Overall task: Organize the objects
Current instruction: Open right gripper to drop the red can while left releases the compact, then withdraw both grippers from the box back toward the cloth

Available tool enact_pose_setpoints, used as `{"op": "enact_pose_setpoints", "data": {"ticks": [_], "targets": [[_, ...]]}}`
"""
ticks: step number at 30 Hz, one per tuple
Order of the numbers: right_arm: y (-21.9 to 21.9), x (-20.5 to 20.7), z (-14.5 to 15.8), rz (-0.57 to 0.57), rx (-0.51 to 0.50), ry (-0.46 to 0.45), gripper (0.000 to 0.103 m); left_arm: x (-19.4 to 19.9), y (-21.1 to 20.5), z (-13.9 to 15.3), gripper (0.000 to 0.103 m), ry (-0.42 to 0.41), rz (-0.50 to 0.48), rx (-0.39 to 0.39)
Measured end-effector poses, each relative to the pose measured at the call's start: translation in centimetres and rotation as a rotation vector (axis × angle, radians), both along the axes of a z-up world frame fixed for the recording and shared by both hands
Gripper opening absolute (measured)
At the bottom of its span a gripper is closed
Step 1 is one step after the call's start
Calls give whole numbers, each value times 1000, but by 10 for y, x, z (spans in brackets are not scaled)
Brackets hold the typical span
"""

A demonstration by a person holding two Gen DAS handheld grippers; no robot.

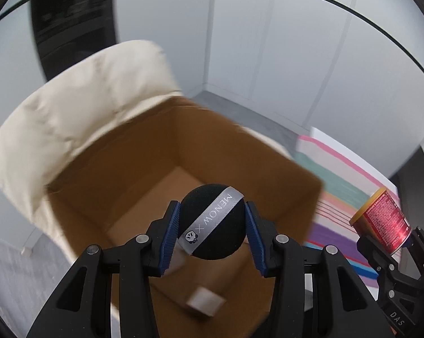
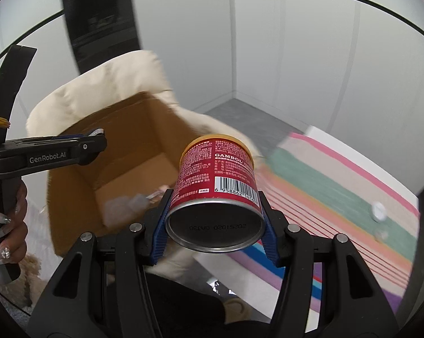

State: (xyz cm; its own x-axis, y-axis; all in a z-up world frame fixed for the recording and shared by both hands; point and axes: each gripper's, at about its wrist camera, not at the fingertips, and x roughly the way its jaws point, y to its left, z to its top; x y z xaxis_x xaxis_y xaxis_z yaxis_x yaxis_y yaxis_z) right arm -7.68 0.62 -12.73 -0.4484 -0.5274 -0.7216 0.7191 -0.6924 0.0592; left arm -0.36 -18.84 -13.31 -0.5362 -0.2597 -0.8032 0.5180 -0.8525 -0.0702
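My left gripper [image 1: 212, 222] is shut on a black foam ball [image 1: 212, 222] with a grey "MENOW" ribbon, held above the open cardboard box [image 1: 93, 169]. A small pale object [image 1: 204, 301] lies blurred on the box floor. My right gripper [image 2: 214, 219] is shut on a red can [image 2: 217, 186] with a yellow lid, held to the right of the box [image 2: 144, 129]. The can and right gripper also show at the right edge of the left wrist view [image 1: 381, 219]. The left gripper [image 2: 93, 138] shows over the box in the right wrist view.
The box sits on a cream cushioned chair [image 1: 71, 107]. A striped cloth [image 2: 338, 191] covers the surface to the right, with a small white object [image 2: 378, 211] on it. White walls and grey floor [image 1: 240, 112] lie behind. A dark pillar [image 1: 71, 14] stands at the back left.
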Motion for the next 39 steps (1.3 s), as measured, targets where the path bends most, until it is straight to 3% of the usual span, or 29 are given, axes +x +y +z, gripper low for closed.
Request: {"op": "enact_pose_setpoints", "data": {"ticks": [5, 9, 11, 12, 13, 14, 15, 22, 31, 39], "targets": [[-68, 17, -8, 126, 11, -8, 57, 27, -40, 1, 47, -42, 104, -102], [-104, 31, -16, 189, 26, -10, 57, 38, -56, 0, 48, -46, 127, -100], [-112, 35, -20, 205, 23, -14, 58, 38, -58, 1, 64, -37, 131, -111], [-115, 37, -21, 196, 18, -11, 72, 36, -59, 0, 72, -47, 133, -118], [-118, 37, -21, 177, 28, -4, 97, 35, -59, -1, 90, -58, 133, -118], [-119, 38, -21, 161, 34, 14, 103, 34, -61, -2, 98, -66, 133, -115], [-119, 39, -20, 155, 29, 35, 103, 34, -62, -3, 102, -64, 133, -110], [-123, 44, -18, 188, 44, 47, 103, 37, -61, -2, 102, -38, 126, -61], [-112, 42, -15, 166, 33, 12, 103, 42, -52, 3, 102, -38, 118, -81], [-80, 50, -13, 116, 39, -23, 103, 70, -31, 7, 102, -41, 104, -86]]}}
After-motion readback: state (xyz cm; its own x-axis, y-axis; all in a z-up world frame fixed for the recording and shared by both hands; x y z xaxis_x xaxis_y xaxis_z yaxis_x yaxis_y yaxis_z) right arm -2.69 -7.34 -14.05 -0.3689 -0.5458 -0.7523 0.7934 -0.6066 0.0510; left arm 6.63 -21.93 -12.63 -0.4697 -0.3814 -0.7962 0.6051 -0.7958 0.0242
